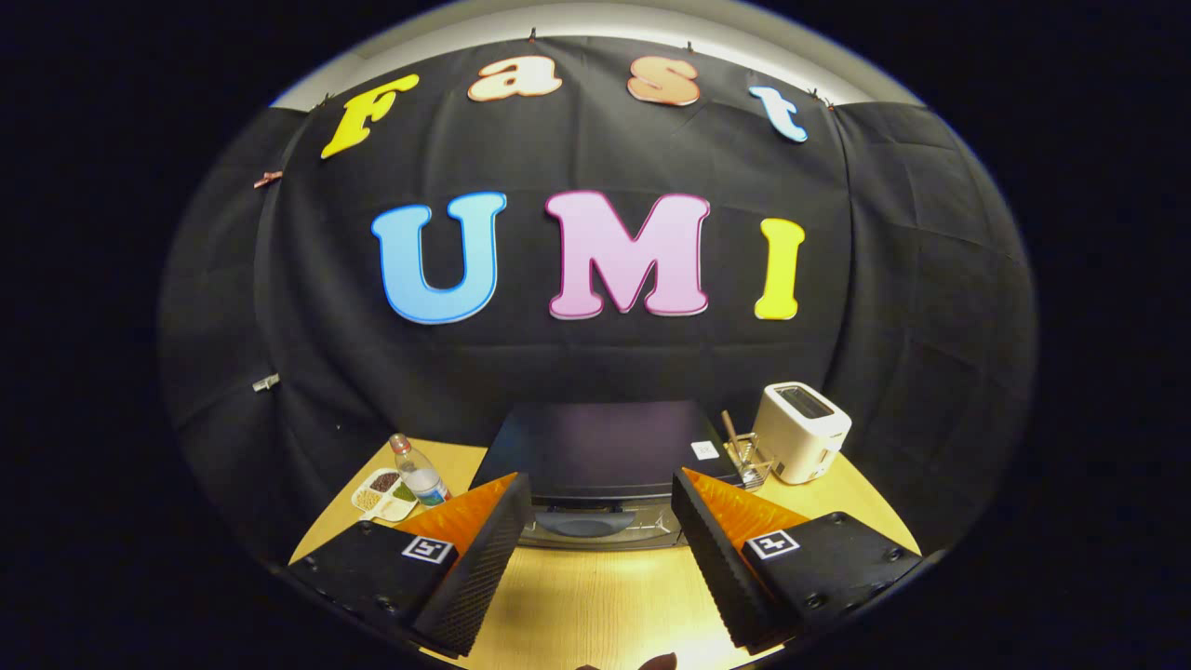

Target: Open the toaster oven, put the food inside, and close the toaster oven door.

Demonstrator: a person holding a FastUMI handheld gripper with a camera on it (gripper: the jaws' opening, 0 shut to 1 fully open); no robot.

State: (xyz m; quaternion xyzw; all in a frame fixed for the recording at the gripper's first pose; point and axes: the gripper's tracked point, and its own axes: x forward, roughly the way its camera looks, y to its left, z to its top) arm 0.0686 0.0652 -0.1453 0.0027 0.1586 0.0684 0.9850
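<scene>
table (595, 605): light wood, bare patch between the fingers
oven (600, 451): dark box dead ahead, just beyond the fingertips; door looks closed, handle (584, 523) low on the front, between the tips
toaster (802, 431): white, on the oven's right
rack (749, 459): small wire holder with sticks, between oven and toaster
bottle (421, 475): clear, left of oven
tray (383, 493): divided dish of food bits, touching or just beside the bottle, can't tell
gripper (600, 498): fingers spread wide, holding nothing
step: opening the oven, not yet started by my read
next: ease forward and down, fingers onto the handle, pull door down
risk: food still on the tray, well left
</scene>
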